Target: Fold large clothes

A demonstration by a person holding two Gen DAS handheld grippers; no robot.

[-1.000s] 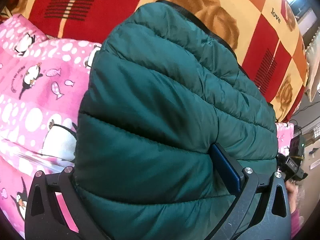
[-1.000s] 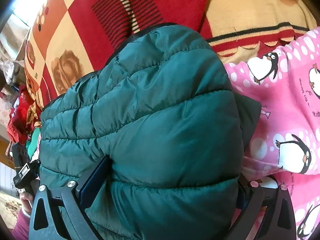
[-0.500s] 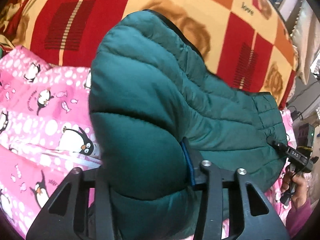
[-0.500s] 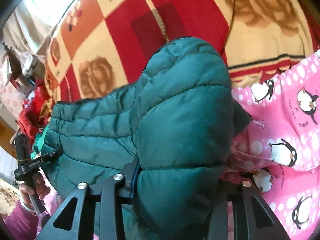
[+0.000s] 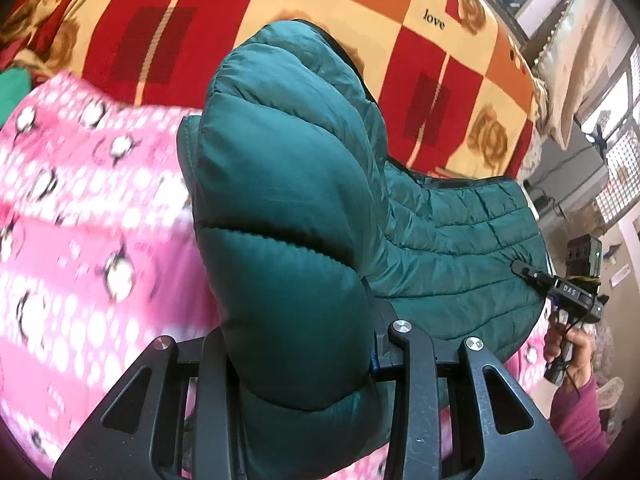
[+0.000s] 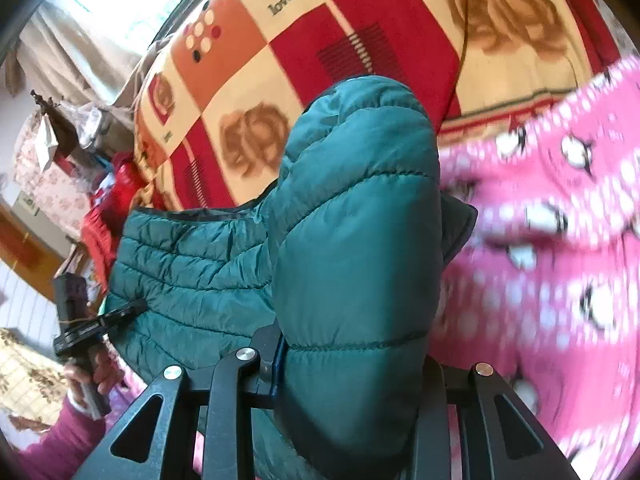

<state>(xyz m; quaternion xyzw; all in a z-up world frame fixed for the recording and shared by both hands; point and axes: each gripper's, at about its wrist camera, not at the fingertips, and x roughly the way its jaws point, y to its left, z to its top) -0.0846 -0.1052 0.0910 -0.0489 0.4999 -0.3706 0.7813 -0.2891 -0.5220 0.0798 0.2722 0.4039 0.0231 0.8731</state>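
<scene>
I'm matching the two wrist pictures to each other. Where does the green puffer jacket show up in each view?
Left wrist: the green puffer jacket fills the centre, bunched between the left gripper jaws, and trails right.
Right wrist: it fills the centre, bunched between the right gripper jaws, and trails left.
Shared landmark: the word "love" on the checked blanket, above the jacket in both views.

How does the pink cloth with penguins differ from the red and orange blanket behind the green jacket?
The pink penguin cloth carries white dots and small penguins; the checked blanket has big red, orange and cream squares with brown roses and the word "love". The pink cloth lies nearer the cameras, beside the green jacket; the checked blanket spreads beyond it. Both are soft bedding under the jacket.
</scene>
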